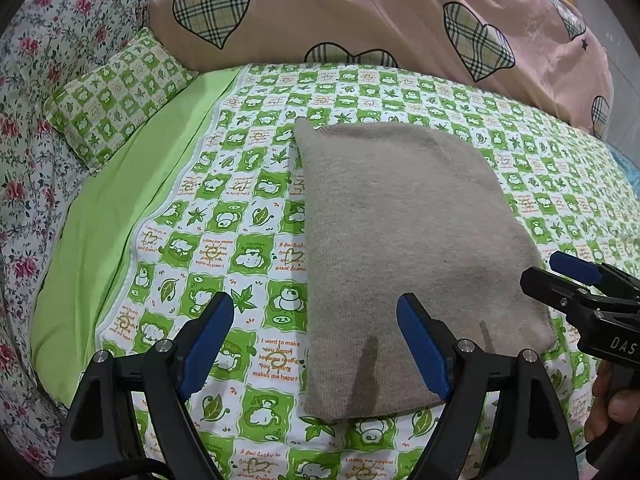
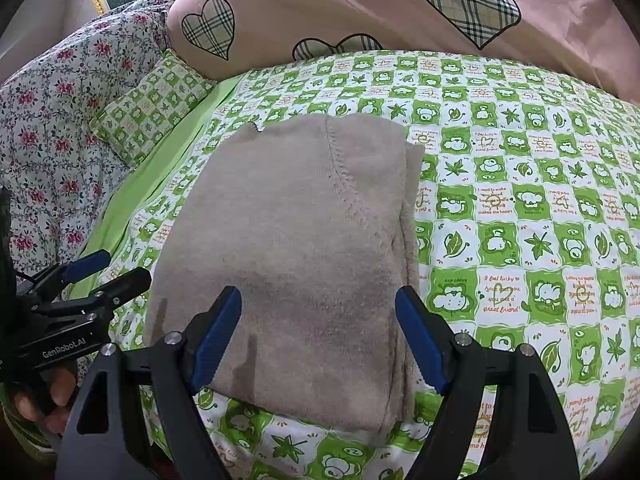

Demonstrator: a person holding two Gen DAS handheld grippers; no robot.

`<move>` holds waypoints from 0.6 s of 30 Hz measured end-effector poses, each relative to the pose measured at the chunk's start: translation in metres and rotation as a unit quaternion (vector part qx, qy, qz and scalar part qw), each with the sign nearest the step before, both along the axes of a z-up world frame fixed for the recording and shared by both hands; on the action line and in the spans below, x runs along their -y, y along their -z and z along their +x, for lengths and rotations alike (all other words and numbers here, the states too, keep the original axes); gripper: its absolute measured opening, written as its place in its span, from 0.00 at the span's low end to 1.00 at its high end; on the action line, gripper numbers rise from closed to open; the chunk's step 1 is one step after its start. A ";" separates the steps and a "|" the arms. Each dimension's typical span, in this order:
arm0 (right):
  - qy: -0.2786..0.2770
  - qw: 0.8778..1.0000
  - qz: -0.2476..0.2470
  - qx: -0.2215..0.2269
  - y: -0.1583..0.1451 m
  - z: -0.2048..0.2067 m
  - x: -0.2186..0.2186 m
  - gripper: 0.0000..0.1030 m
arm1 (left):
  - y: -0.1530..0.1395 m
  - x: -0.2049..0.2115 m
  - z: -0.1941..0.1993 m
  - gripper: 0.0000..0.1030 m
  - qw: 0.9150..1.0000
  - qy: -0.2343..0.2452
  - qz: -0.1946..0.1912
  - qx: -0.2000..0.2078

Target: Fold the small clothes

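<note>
A beige knitted garment (image 1: 404, 248) lies folded into a rectangle on the green checked bed sheet (image 1: 224, 240); it also shows in the right wrist view (image 2: 304, 248). My left gripper (image 1: 316, 344) is open and empty, held just above the garment's near left corner. My right gripper (image 2: 318, 336) is open and empty, above the garment's near edge. Each gripper shows in the other's view: the right one (image 1: 560, 276) at the garment's right side, the left one (image 2: 108, 272) at its left side.
A small green checked pillow (image 1: 116, 92) lies at the back left. A pink quilt with plaid hearts (image 1: 360, 16) is heaped along the far side. A floral quilt (image 1: 28, 152) runs along the left.
</note>
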State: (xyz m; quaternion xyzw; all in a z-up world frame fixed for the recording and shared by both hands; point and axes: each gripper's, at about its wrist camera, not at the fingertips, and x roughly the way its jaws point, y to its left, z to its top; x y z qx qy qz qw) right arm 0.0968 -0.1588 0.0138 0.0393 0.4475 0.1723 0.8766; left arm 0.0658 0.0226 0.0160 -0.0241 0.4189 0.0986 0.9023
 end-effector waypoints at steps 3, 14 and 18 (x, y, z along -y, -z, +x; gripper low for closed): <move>-0.001 1.000 0.000 0.001 0.000 0.001 0.001 0.77 | 0.000 0.000 0.000 0.82 1.000 0.000 0.000 0.000; 0.002 1.000 -0.001 -0.006 0.002 -0.004 -0.002 0.78 | 0.000 0.003 0.000 0.82 1.000 0.006 0.001 -0.003; 0.003 1.000 0.000 -0.008 0.002 -0.003 -0.002 0.78 | 0.001 0.003 0.001 0.82 1.000 0.008 0.001 -0.004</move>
